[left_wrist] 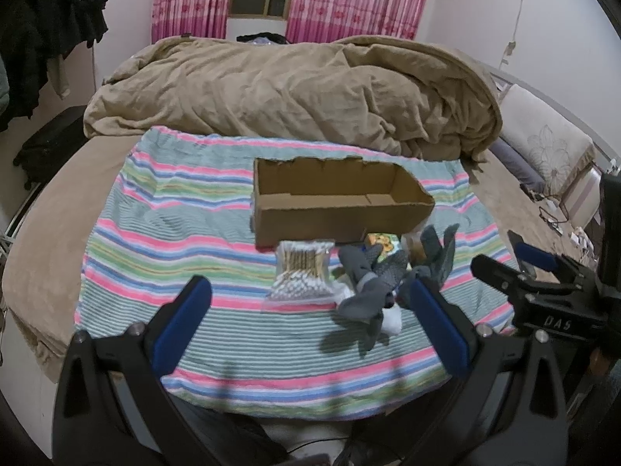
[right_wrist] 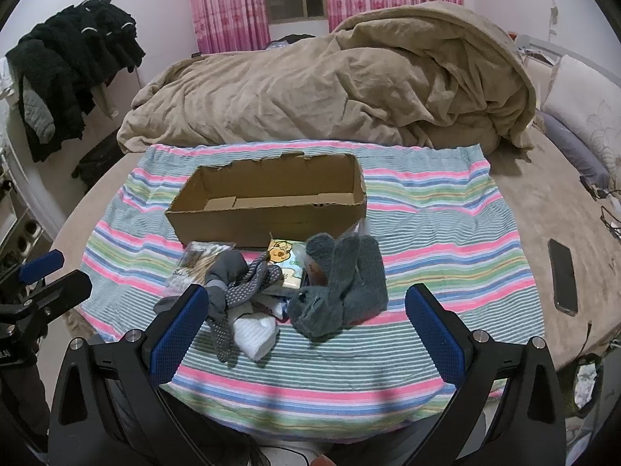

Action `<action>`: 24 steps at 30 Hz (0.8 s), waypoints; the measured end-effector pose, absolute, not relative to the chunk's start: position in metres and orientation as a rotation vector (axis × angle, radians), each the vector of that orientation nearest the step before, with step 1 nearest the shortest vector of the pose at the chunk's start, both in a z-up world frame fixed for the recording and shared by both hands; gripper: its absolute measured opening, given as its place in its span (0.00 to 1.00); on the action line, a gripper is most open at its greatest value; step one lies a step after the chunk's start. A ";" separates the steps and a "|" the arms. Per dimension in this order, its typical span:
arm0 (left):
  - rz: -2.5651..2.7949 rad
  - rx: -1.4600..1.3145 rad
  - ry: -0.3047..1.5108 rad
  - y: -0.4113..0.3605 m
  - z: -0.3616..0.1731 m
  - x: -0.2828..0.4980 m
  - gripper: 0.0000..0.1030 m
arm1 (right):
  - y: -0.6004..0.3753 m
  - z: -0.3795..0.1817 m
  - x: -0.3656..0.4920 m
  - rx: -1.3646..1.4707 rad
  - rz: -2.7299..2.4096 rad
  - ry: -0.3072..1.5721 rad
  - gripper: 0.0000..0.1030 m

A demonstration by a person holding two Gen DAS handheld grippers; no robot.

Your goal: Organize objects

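Note:
An open cardboard box (left_wrist: 310, 217) (right_wrist: 268, 217) stands empty on a striped towel (left_wrist: 155, 256) (right_wrist: 446, 233) on the bed. In front of it lies a pile: a bag of cotton swabs (left_wrist: 300, 273) (right_wrist: 194, 262), grey dotted socks (left_wrist: 368, 291) (right_wrist: 240, 283), a grey knitted glove (left_wrist: 438, 252) (right_wrist: 341, 287), a small cartoon tissue pack (left_wrist: 382, 242) (right_wrist: 285, 258) and a white folded item (right_wrist: 254, 334). My left gripper (left_wrist: 310, 322) is open and empty, just short of the pile. My right gripper (right_wrist: 306, 322) is open and empty, near the socks and glove.
A crumpled tan duvet (left_wrist: 295, 89) (right_wrist: 341, 85) fills the back of the bed. A black phone (right_wrist: 562, 275) lies on the bed at right. Dark clothes (right_wrist: 73, 62) hang at left. Pillows (left_wrist: 543, 139) lie at right.

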State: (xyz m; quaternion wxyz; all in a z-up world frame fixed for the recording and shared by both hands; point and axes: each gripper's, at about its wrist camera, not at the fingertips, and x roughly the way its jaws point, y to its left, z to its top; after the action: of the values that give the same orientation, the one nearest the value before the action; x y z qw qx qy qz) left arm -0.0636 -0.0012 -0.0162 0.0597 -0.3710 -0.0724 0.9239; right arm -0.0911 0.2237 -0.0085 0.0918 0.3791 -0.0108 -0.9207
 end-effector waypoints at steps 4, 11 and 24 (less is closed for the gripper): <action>2.784 -1.161 -0.223 -0.003 -0.028 -0.078 0.99 | 0.229 -0.016 -0.101 1.155 -2.739 -0.043 1.00; 2.756 -1.247 -0.215 -0.004 -0.057 -0.105 0.99 | 0.236 -0.041 -0.122 1.236 -2.719 -0.054 1.00; 2.691 -1.354 -0.239 -0.004 -0.110 -0.156 0.92 | 0.255 -0.090 -0.156 1.366 -2.643 -0.142 0.88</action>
State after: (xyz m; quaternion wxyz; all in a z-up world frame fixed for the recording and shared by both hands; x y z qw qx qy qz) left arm -0.1564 -0.0039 -0.1102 0.0598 -0.4474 -0.0788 0.8888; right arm -0.1557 0.2553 -0.0899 0.0813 0.4570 -0.0474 -0.8845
